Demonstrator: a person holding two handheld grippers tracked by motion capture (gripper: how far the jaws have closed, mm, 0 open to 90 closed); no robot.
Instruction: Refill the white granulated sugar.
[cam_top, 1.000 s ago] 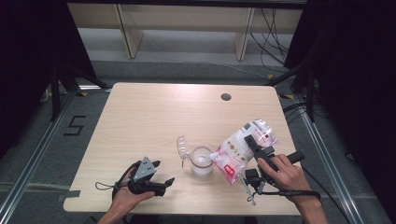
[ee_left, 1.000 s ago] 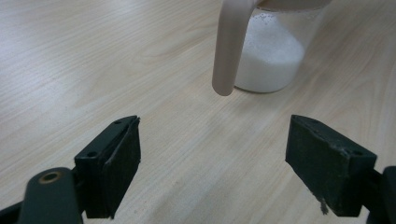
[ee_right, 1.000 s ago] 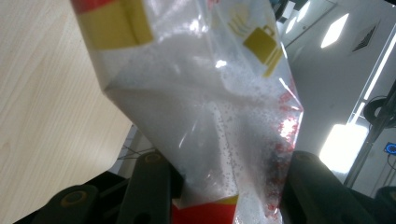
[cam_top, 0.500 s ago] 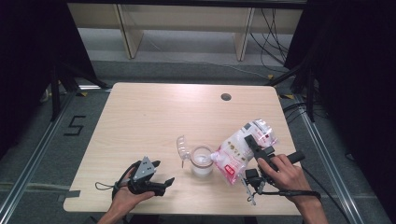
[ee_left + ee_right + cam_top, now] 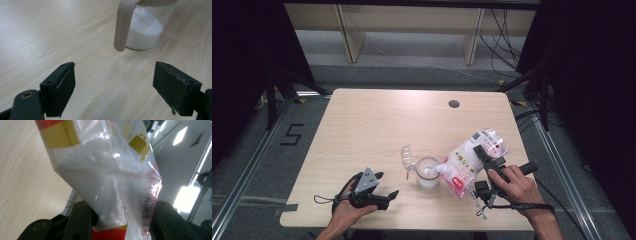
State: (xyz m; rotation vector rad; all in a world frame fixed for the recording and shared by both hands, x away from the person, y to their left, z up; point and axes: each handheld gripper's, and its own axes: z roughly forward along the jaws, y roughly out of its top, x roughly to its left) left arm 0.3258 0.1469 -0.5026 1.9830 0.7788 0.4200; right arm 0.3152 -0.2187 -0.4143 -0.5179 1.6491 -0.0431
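The table (image 5: 377, 130) is a pale wooden top with a small round hole (image 5: 454, 104) near its far edge. Toward the person's side, right of the middle, a clear plastic bag (image 5: 472, 157) printed in red and yellow lies tilted, its lower end tipped down to the rim of a jar (image 5: 428, 172). The bag holds white grains, which cling to the inside of the plastic in the right gripper view (image 5: 107, 177).

The right gripper (image 5: 484, 167) grips this bag: its two black jaws are closed against the sides of the bag, with the plastic bunched between them, and the right hand (image 5: 514, 187) holds the gripper just behind the bag.

The left gripper (image 5: 384, 192) rests low over the near left part of the table, held by the left hand (image 5: 349, 207). Its jaws are spread wide with nothing between them, and it points toward the jar, which stands a little apart from it.

The jar is clear and stands upright near the middle of the near half, partly filled with white grains (image 5: 143, 30). A pale handle (image 5: 123, 25) curves down its side. A clear lid (image 5: 408, 157) lies just beside the jar on its left.
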